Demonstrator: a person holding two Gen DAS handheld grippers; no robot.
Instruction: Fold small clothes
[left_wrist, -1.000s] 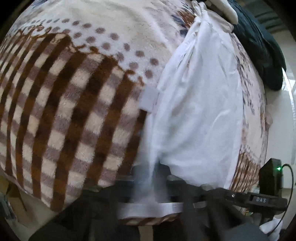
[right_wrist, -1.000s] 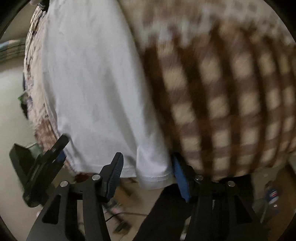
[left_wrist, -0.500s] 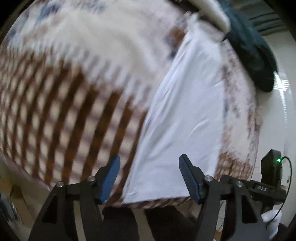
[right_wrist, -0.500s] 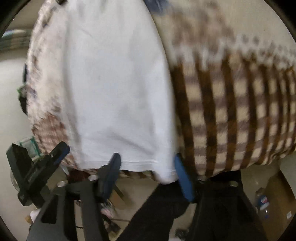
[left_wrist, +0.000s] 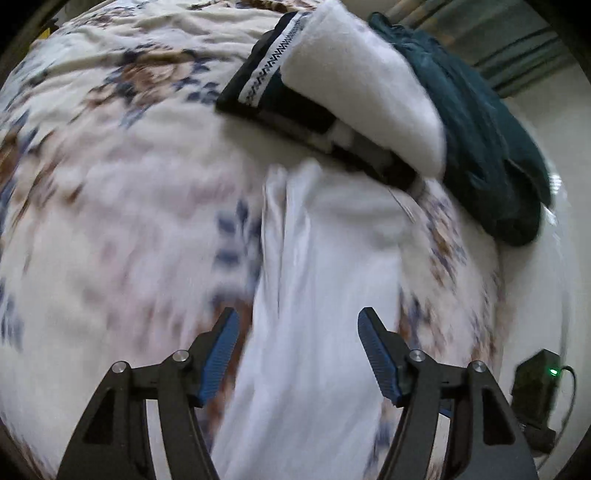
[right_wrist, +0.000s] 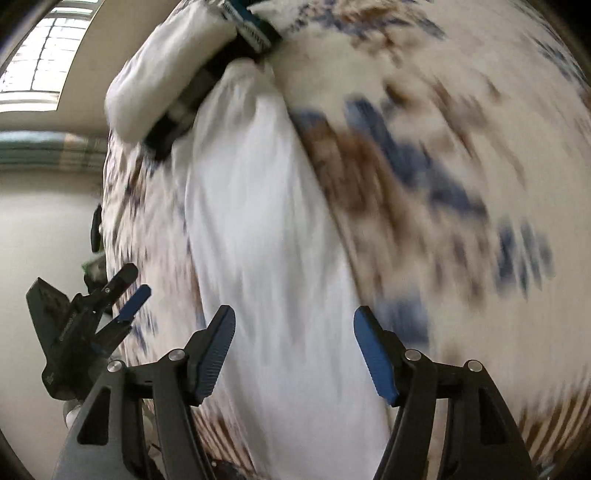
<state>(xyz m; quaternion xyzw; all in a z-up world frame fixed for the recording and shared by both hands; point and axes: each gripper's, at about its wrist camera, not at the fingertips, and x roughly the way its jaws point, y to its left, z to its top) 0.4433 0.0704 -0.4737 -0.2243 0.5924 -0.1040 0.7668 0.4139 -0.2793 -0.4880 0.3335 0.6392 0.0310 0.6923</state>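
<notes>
A white garment (left_wrist: 325, 280) lies as a long folded strip on a patterned blanket (left_wrist: 122, 206), running away from me. My left gripper (left_wrist: 297, 350) is open and empty above its near part. The garment also shows in the right wrist view (right_wrist: 266, 258). My right gripper (right_wrist: 293, 350) is open and empty above the strip. The left gripper also shows in the right wrist view (right_wrist: 122, 299) at the left edge. Both views are motion-blurred.
A stack of folded clothes, white on top (left_wrist: 362, 81) and black with a white patterned band (left_wrist: 269, 81), lies at the strip's far end. A dark teal cloth (left_wrist: 487, 140) lies to its right. The blanket's edge (left_wrist: 495, 280) drops off at the right.
Both grippers let go of the garment's hem and opened. Both then lifted and moved forward along the strip, so the far stack of clothes has come into view.
</notes>
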